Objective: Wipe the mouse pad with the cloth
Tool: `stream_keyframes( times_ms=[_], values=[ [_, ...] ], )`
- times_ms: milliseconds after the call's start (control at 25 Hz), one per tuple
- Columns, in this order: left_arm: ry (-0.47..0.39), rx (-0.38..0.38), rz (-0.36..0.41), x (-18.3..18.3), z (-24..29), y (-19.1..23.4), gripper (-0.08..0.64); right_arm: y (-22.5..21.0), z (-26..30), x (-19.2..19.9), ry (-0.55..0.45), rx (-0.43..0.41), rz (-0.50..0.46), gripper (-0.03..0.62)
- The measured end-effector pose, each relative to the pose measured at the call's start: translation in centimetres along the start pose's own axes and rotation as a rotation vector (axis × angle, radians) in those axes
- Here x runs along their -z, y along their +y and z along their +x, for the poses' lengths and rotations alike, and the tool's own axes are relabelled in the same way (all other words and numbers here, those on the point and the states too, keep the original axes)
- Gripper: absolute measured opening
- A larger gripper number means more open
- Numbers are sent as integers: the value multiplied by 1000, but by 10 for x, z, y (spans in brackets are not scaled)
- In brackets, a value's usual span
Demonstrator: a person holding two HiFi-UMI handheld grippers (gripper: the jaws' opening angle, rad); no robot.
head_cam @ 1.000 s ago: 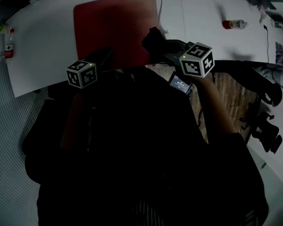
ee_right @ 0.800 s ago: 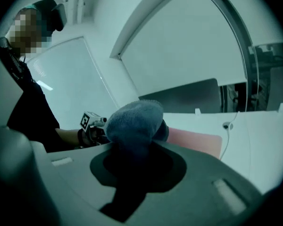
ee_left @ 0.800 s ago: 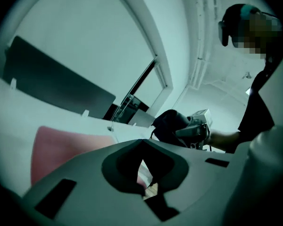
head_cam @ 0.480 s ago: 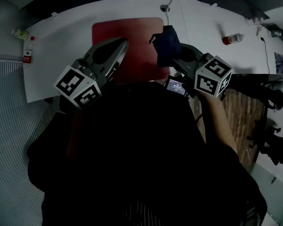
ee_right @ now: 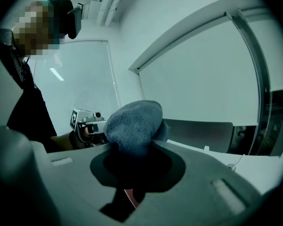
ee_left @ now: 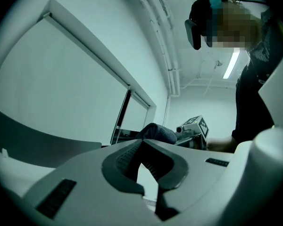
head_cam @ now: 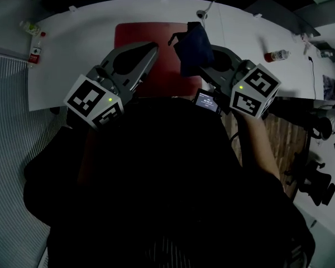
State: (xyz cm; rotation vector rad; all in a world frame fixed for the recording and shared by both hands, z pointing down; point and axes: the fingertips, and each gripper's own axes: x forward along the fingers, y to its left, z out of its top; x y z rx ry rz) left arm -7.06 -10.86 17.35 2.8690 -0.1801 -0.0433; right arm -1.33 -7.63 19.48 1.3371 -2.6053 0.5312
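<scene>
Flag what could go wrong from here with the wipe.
1. The cloth is a bunched wad in the right tool, with most of it sticking out past the tips; dragging it may pull it loose.
2. The left tool, shut and empty, hangs over the pad, likely in the sweep's way.
3. Nothing seems to pin the pad, so it may slide on the table.
</scene>
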Motion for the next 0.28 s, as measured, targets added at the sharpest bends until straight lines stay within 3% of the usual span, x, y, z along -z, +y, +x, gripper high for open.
stream_keyframes(
  times_ms=[280],
  values=[
    [5,-29,9,4,-6,10,8,0,15,5,5,-31,1,64]
  ],
)
